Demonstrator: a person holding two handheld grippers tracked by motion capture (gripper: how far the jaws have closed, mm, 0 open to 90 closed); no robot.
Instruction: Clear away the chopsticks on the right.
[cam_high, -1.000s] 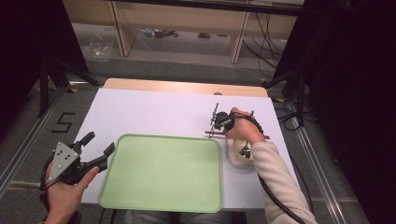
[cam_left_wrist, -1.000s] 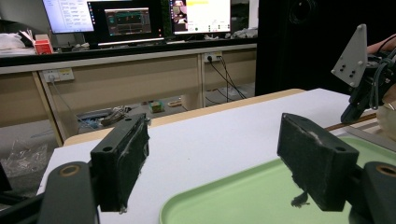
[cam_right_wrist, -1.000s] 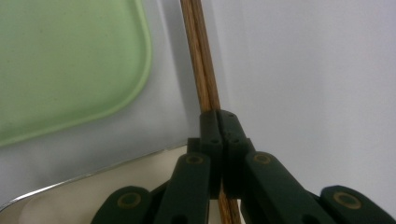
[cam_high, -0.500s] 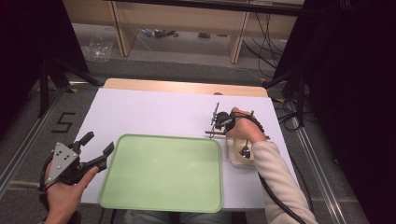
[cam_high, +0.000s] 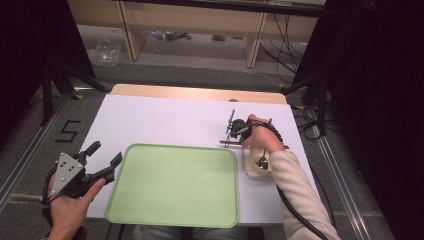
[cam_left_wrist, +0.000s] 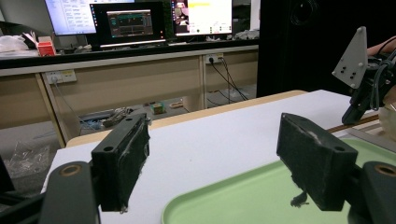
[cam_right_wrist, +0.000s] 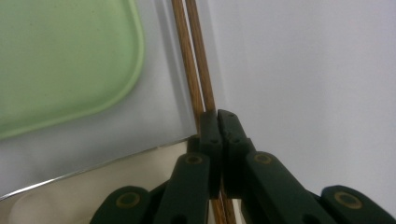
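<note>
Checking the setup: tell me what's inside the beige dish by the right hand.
A spoon lies in the dish. The sleeve covers its right side, so anything else there is hidden.

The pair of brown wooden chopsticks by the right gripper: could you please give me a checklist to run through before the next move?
1. Right gripper shut on the pair of brown wooden chopsticks: ok.
2. Both sticks caught: cannot tell.
3. Chopsticks lifted off the white table: cannot tell.
4. Pale green plastic tray free to receive them: ok.
5. Left gripper open, beside the tray: ok.
</note>
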